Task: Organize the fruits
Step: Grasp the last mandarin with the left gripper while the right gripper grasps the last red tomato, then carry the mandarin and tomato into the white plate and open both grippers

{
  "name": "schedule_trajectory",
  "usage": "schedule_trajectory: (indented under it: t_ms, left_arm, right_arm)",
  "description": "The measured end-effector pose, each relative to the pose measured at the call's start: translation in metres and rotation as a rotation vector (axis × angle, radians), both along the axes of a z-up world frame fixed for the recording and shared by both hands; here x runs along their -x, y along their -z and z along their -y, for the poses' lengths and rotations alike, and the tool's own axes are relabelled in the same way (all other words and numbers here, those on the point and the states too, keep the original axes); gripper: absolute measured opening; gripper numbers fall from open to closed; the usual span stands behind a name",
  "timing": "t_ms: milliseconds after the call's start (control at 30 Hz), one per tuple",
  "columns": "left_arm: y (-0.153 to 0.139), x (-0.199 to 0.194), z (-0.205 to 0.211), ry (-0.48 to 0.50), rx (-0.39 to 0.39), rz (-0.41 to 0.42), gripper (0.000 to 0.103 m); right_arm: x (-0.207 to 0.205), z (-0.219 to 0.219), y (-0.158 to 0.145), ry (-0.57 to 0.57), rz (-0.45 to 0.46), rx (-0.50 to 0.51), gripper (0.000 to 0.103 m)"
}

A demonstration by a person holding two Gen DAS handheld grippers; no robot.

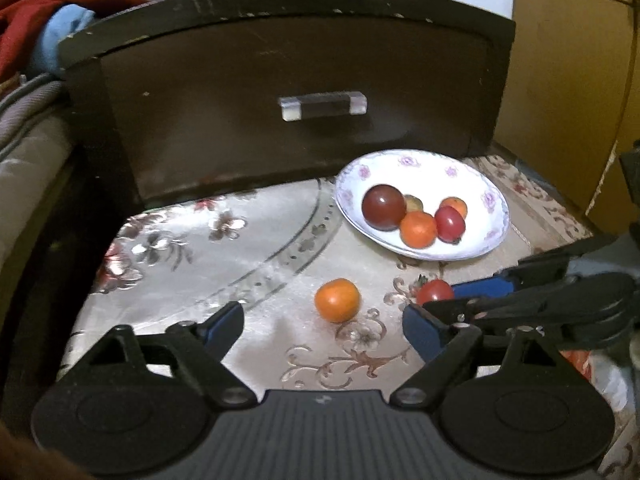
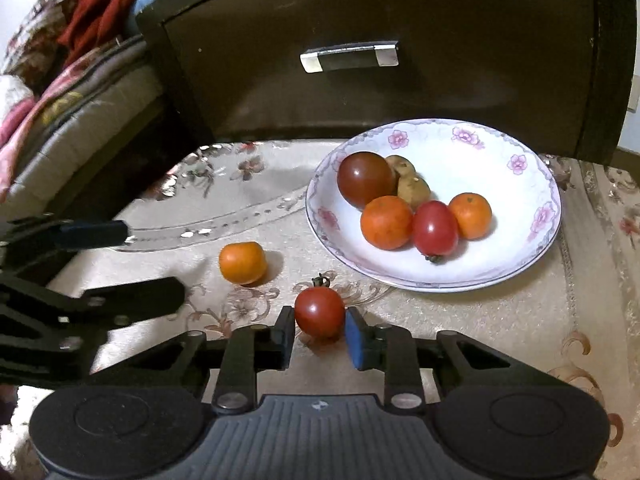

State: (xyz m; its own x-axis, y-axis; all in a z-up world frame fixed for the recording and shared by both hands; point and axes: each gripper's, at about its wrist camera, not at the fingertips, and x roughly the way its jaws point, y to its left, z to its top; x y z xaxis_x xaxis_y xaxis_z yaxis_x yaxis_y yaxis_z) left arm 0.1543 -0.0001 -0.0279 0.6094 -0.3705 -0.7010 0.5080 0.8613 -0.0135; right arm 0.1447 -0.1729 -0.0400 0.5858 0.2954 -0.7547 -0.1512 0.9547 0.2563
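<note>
A white floral plate (image 2: 516, 264) (image 1: 472, 184) holds several fruits: a dark tomato (image 2: 366, 178), oranges, a red tomato (image 2: 435, 227) and brown fruits. A loose orange (image 2: 242, 262) (image 1: 337, 300) lies on the cloth. My right gripper (image 2: 320, 336) has its blue pads on both sides of a small red tomato (image 2: 320, 317) (image 1: 435, 291) resting on the cloth; the pads touch it. My left gripper (image 1: 324, 328) is open and empty, with the loose orange just ahead between its fingers. It also shows at the left of the right wrist view (image 2: 116, 264).
A dark wooden drawer front (image 1: 288, 92) with a clear handle (image 1: 323, 106) stands right behind the plate. A floral cloth (image 1: 192, 264) covers the table. Bedding and red cloth (image 2: 80, 40) lie at the left; a cardboard box (image 1: 572, 80) stands at the right.
</note>
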Motion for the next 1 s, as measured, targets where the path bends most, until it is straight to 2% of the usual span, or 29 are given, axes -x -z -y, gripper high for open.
schedule_trajectory:
  t_ms: [100,233,400,533,633,833,1000]
  left_arm:
    - [0.007,-0.003,0.005,0.04,-0.011,-0.018,0.084]
    - [0.016,-0.015,0.015,0.03,0.012,-0.054,0.066]
    - [0.022,-0.028,0.027,-0.002,0.02,-0.039,0.059]
    - [0.031,-0.034,0.031,-0.028,-0.017,-0.078,0.042]
    - [0.036,-0.037,0.034,-0.036,-0.029,-0.082,0.04]
    - [0.036,-0.04,0.039,-0.044,-0.004,-0.102,0.039]
    - [0.021,-0.003,0.027,-0.008,0.03,-0.175,0.039]
  right_arm:
    - [0.005,0.004,-0.007,-0.016,0.001,-0.004,0.021]
    - [0.022,0.016,-0.026,-0.031,0.001,0.014,0.021]
    - [0.051,0.032,-0.047,-0.012,-0.008,-0.004,0.021]
    - [0.063,0.039,-0.056,-0.005,0.001,-0.043,0.022]
    - [0.062,0.04,-0.056,-0.005,0.013,-0.06,0.022]
    - [0.065,0.047,-0.051,0.013,-0.007,-0.051,0.022]
    - [0.072,0.051,-0.049,0.023,-0.023,-0.03,0.022]
